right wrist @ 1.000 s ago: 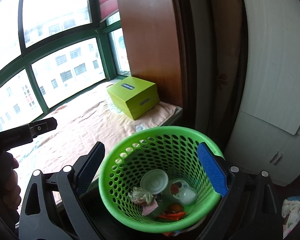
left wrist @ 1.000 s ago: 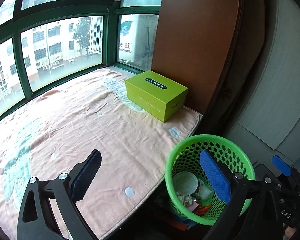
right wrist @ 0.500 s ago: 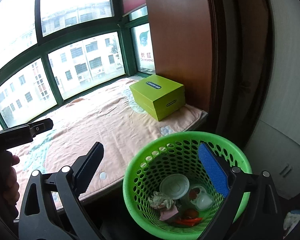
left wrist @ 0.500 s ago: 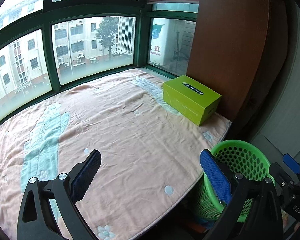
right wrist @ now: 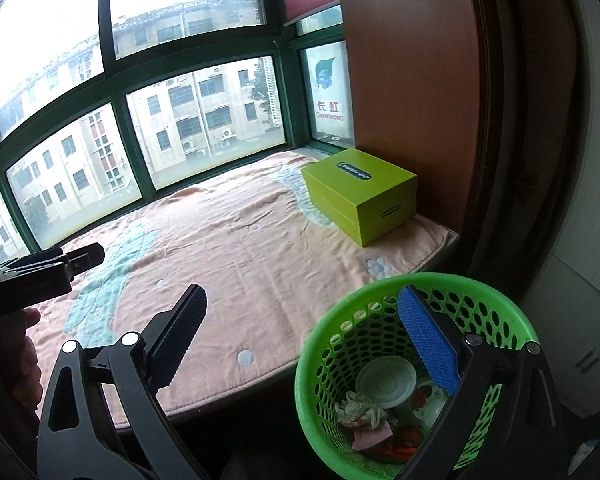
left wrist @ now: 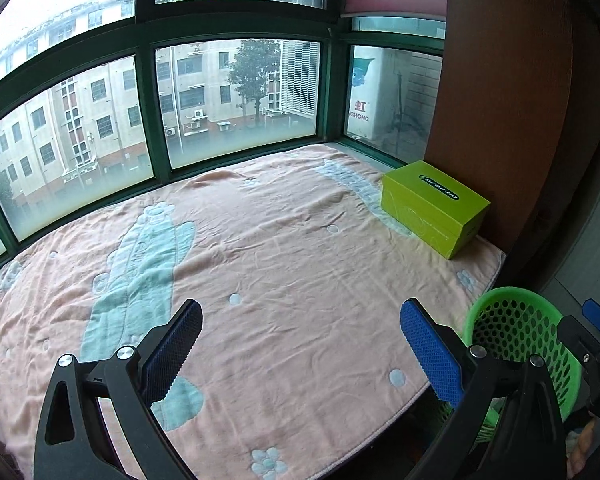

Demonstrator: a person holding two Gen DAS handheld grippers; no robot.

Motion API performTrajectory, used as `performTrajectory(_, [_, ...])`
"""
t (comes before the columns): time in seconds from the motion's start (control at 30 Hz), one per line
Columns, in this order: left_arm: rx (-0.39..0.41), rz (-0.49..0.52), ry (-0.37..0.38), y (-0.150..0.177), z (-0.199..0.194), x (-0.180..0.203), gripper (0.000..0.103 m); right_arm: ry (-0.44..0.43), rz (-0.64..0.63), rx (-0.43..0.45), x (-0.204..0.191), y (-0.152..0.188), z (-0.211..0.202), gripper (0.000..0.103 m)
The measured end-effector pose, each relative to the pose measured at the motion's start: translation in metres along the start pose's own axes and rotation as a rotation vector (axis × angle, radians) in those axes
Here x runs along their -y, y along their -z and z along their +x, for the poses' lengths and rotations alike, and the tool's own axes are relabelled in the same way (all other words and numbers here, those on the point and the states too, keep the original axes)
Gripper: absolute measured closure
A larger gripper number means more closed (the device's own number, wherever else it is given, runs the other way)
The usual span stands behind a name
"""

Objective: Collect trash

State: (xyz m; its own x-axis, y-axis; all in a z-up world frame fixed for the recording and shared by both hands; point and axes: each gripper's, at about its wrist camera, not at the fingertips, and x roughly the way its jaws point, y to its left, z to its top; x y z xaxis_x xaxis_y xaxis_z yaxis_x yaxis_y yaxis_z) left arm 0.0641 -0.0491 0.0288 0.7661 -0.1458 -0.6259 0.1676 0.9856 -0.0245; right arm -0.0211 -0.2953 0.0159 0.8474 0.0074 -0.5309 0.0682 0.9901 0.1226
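Both tongs spread wide and empty: left gripper (left wrist: 300, 344) above the peach flannel blanket with pale-green cactus print (left wrist: 260, 248), right gripper (right wrist: 302, 332) above the round green perforated plastic basket (right wrist: 320, 364) at 5 o'clock. Trash — white plastic lid (right wrist: 386, 378), crumpled tissue (right wrist: 358, 408), pink and orange scraps — already in the basket. Lime-green lidded cardboard box (right wrist: 360, 196) at 1 o'clock near the brown panel. No loose litter visible on the bedding. Collection seemingly near its end; next, probably a scan for leftovers.
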Motion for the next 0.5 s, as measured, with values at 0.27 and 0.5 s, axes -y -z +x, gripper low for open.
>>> performTrajectory(0.27, [0.007, -0.035, -0.043, 0.004, -0.005, -0.018, 0.007, -0.042, -0.020, -0.014, -0.017, -0.004, 0.011, 0.007])
performTrajectory(0.5, [0.017, -0.062, -0.081, 0.008, -0.009, -0.033, 0.007, -0.071, -0.031, -0.024, -0.030, -0.007, 0.020, 0.007])
